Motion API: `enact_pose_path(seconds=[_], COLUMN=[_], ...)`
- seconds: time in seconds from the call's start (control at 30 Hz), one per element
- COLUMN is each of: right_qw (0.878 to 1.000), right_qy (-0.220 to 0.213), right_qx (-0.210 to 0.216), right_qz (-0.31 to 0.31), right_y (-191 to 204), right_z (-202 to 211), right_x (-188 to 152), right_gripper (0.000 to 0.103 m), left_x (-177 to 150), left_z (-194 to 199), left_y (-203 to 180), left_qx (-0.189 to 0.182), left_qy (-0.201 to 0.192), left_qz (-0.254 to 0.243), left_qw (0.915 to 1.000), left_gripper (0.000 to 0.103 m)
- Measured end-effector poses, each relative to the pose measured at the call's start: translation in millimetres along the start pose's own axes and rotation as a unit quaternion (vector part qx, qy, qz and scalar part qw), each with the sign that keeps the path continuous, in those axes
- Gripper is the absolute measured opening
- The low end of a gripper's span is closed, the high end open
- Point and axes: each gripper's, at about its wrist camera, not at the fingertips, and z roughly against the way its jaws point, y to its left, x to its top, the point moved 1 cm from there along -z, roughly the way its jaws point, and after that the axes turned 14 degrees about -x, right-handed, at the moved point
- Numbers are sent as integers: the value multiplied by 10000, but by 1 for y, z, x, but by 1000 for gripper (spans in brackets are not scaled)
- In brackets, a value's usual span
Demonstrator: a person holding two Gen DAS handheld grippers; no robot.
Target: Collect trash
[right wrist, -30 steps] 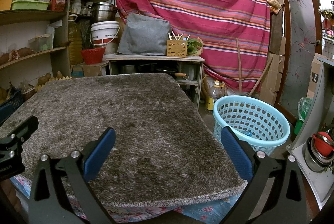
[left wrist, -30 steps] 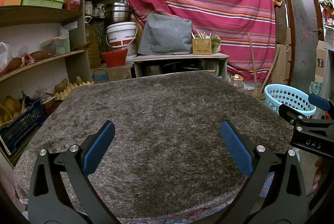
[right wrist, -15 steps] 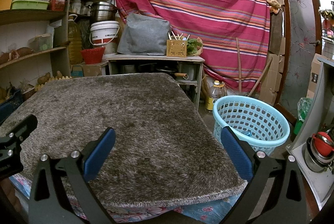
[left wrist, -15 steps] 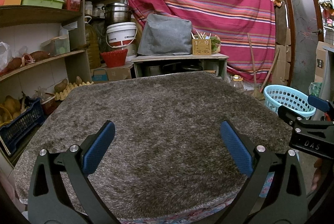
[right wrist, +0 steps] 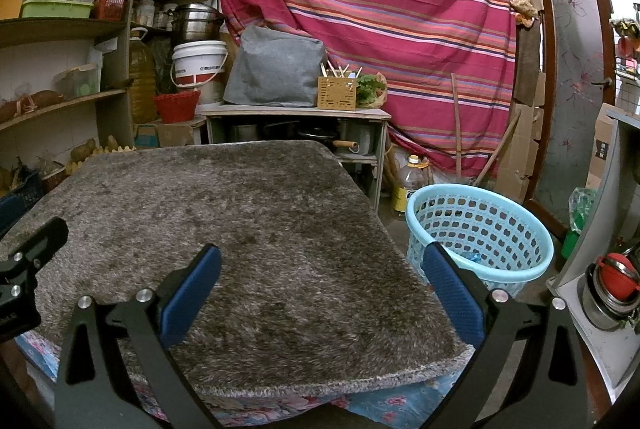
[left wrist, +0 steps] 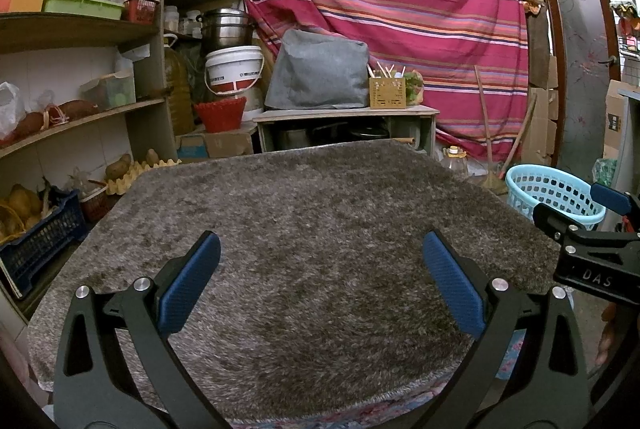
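A light blue perforated basket (right wrist: 478, 225) stands on the floor right of the table; it also shows in the left wrist view (left wrist: 554, 195). A small blue scrap (right wrist: 472, 256) lies inside it. The table is covered by a grey shaggy rug (right wrist: 240, 221), with no trash on it in either view. My left gripper (left wrist: 320, 269) is open and empty above the rug's near edge. My right gripper (right wrist: 320, 273) is open and empty over the rug's near right corner, left of the basket. The right gripper's tip shows in the left wrist view (left wrist: 580, 229).
Shelves with produce and boxes (left wrist: 72, 117) line the left side. A low bench (right wrist: 296, 113) with a grey bag, a white bucket and a wooden holder stands behind the table. A striped curtain (right wrist: 380, 9) hangs at the back. A pot with a red lid (right wrist: 614, 281) sits at right.
Almost nothing has moved. The right gripper seen in the left wrist view has drifted very slightly left; both grippers stay open.
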Motion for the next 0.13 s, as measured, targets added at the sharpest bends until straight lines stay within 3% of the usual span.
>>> enact_pose_path(seconds=[0.13], right_qw=[10000], right_qy=[-3], right_qx=[5], right_qz=[3], right_y=[-1], right_z=[0], right_x=[0], right_gripper=[99], left_x=[2], left_z=[-1], left_y=[1], left_qx=[-22], left_qy=[18], left_qz=[35], left_qw=[10000], left_gripper=[98])
